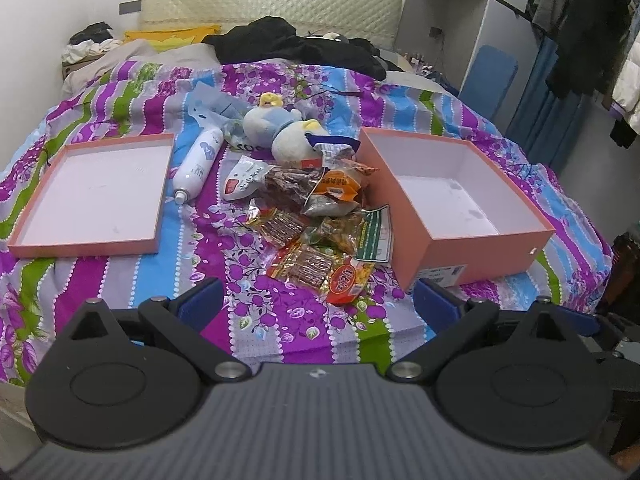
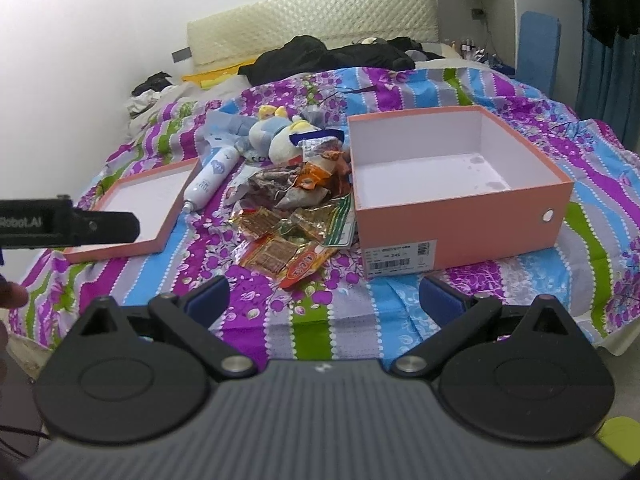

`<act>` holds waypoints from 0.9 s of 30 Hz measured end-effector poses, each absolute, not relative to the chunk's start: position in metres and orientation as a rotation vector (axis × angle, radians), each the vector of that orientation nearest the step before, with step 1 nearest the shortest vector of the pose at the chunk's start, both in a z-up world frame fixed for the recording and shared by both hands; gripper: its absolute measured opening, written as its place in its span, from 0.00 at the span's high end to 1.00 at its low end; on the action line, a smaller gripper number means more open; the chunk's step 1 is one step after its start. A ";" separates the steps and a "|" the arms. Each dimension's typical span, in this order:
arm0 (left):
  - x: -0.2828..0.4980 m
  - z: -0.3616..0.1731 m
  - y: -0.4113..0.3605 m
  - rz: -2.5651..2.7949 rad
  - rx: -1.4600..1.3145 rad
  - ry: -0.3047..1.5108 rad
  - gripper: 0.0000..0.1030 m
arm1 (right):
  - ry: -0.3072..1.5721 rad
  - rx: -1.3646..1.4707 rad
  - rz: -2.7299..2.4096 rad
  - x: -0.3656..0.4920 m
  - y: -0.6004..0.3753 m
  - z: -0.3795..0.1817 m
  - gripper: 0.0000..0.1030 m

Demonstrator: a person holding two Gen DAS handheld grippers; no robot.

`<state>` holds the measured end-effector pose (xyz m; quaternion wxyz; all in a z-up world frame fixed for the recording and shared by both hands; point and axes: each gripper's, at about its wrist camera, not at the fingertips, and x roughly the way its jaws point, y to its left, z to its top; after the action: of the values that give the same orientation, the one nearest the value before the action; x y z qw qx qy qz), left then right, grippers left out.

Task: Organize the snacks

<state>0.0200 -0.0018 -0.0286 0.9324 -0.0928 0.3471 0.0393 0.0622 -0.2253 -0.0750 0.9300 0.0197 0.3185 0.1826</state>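
Lying in a loose heap on the bed [image 1: 132, 276], between two pink cardboard pieces, the snack packets [image 1: 316, 216] are seen in both wrist views. The deep pink box [image 1: 484, 252] is placed just to the right of the heap, its white inside bare, with a barcode label on the near wall in the right wrist view. The shallow pink lid [image 1: 84, 246] is laid open side up to the left, apart from the heap. Between lid and heap a white spray can [image 1: 198, 166] is laid on its side, and a plush toy [image 1: 280, 130] is set just behind the packets, touching the farthest of them. A red and orange packet [image 1: 350, 282] is found at the near edge of the heap, closest to both cameras. Dark clothing [image 1: 288, 46] is piled near the headboard.

The left tongs [image 1: 318, 300] are held released above the striped bedspread, short of the heap, with nothing between the blue pads [image 1: 202, 302]. The right tongs [image 2: 324, 298] are likewise spread wide and empty, held near the front wall of the box. In the right wrist view the left device is seen from the side at the left edge, in front of the lid.
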 end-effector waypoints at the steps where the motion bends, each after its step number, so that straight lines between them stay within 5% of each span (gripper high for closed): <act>1: 0.022 -0.030 -0.001 0.081 -0.194 0.712 0.01 | 0.652 0.044 0.370 0.064 -0.226 -0.075 0.00; 27: 0.069 -0.084 0.023 0.047 -0.191 0.755 0.01 | 0.702 0.021 0.421 0.093 -0.214 -0.108 0.06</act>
<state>0.0689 0.0230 -0.0845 0.9248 -0.0933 0.3680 0.0229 0.0926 -0.2141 -0.1078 0.9174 0.0102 0.3411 0.2046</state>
